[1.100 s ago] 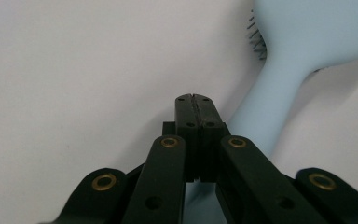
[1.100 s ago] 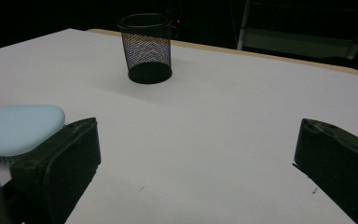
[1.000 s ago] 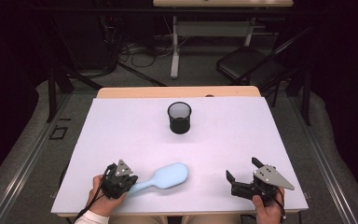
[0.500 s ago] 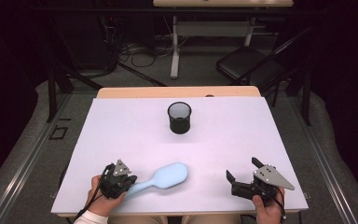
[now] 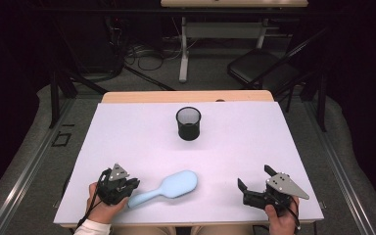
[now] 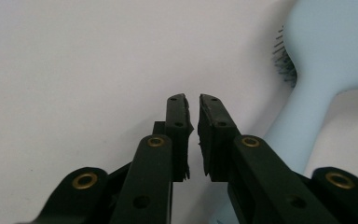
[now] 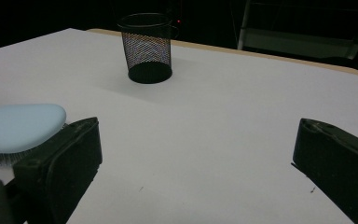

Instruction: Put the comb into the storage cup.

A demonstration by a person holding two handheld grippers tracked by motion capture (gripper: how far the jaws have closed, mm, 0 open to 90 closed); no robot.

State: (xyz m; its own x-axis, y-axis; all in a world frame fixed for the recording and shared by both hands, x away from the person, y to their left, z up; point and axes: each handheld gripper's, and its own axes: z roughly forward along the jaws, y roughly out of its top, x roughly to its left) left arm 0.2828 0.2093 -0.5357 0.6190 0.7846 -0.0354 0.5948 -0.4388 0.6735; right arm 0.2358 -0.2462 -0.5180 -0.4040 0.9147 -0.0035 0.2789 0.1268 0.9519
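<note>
A pale blue hairbrush (image 5: 169, 187) lies bristles down near the table's front edge; it also shows in the two gripper views (image 6: 326, 56) (image 7: 21, 123). My left gripper (image 5: 131, 183) sits at the handle's end. Its jaws (image 6: 192, 100) have just been opening and stand a narrow gap apart with nothing between them; the handle runs past the outside of the right jaw. My right gripper (image 5: 254, 177) rests at the front right, wide open and empty (image 7: 196, 140). A black mesh cup (image 5: 188, 123) (image 7: 147, 46) stands upright past the middle of the table.
The white tabletop (image 5: 245, 142) has a wooden strip along its far edge. Beyond it are a dark folding chair (image 5: 259, 66), a desk frame and cables on the floor.
My left gripper has slid a little to the left, away from the brush handle. The brush, the cup and the right gripper have stayed in place.
</note>
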